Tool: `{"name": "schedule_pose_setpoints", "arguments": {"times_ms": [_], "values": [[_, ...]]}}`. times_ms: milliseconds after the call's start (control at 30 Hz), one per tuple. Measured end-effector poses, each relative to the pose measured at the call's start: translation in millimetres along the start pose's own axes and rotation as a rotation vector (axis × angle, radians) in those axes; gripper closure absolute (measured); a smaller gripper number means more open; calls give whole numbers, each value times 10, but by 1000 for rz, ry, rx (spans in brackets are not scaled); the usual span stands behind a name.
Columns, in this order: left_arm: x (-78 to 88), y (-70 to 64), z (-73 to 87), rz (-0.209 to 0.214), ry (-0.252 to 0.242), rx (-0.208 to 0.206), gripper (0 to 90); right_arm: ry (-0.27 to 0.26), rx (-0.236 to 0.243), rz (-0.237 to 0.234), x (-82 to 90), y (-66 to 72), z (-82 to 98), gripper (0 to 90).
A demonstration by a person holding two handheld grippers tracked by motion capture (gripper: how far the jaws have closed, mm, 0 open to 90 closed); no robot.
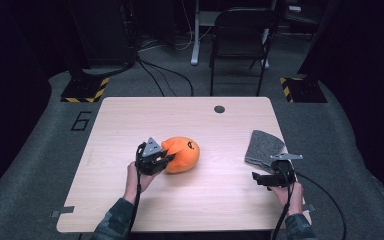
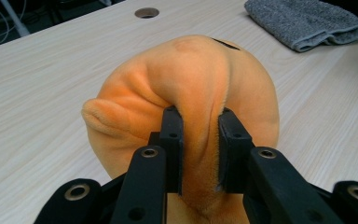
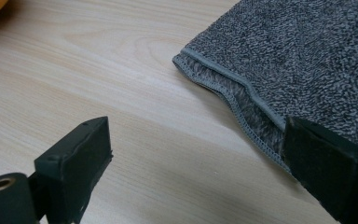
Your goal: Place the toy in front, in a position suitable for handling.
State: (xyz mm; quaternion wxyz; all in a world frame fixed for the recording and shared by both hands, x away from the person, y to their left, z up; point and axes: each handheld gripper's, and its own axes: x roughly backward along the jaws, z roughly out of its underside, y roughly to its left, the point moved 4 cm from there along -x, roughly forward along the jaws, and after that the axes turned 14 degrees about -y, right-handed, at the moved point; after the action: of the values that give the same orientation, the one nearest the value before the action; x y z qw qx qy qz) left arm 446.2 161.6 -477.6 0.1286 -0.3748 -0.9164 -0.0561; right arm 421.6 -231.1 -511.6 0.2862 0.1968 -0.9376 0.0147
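An orange plush toy [image 1: 182, 154] with a black mark on its top lies near the middle of the wooden table [image 1: 130, 115]. My left gripper [image 1: 166, 160] is shut on a fold of the orange plush toy [image 2: 191, 88] at its left side; both pads press into the fabric. A folded grey towel [image 1: 264, 146] lies at the table's right. My right gripper [image 1: 258, 178] stands open just in front of the grey towel [image 3: 303, 56], one finger [image 3: 328, 172] overlapping its near hemmed edge, nothing between the jaws.
A round cable hole [image 1: 219, 109] sits near the table's far edge. A black chair [image 1: 240, 35] stands on the floor beyond the table. Cables trail from both grippers toward the near edge.
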Motion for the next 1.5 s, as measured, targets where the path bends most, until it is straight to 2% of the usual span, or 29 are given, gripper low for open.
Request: {"name": "schedule_pose_setpoints", "arguments": {"times_ms": [67, 133, 267, 500, 633, 867, 933, 1067, 1200, 1267, 1333, 1433, 1500], "values": [[-27, -18, -16, 5, -1, 4, 754, 2, 0, -1, -4, 5, 1, 77], [-122, -76, -62, 23, -6, -4, 754, -3, 15, -8, -14, 4, -4, 77], [-252, -161, -108, 63, 7, -12, 753, 1, 5, -7, -13, 12, -2, 78], [-436, -281, -109, 121, 17, -32, 750, 2, 7, -12, -19, 17, -2, 78], [-476, -294, -98, 158, 4, -17, 747, 7, 5, -12, -22, 25, -1, 79], [-504, -310, -66, 175, 6, -11, 726, 10, 17, -15, -39, 29, 3, 79], [-499, -303, -54, 178, 6, -8, 663, 11, 18, -16, -38, 30, 3, 79], [-456, -292, -60, 163, 20, -13, 417, 14, 14, -14, -33, 29, 4, 79], [-370, -300, -35, 150, 32, -15, 276, 7, -3, -8, -25, 31, 8, 79], [-311, -307, -13, 148, 40, -13, 237, 12, 5, -7, -13, 15, 17, 79], [-260, -304, 12, 142, 23, -1, 213, 9, 2, -7, -7, 10, 22, 79], [-203, -288, 26, 137, 42, -17, 203, 9, 8, -7, -1, 3, 18, 79], [-168, -269, 37, 133, 44, -12, 203, 6, 11, -6, 0, 6, 11, 79]]}}
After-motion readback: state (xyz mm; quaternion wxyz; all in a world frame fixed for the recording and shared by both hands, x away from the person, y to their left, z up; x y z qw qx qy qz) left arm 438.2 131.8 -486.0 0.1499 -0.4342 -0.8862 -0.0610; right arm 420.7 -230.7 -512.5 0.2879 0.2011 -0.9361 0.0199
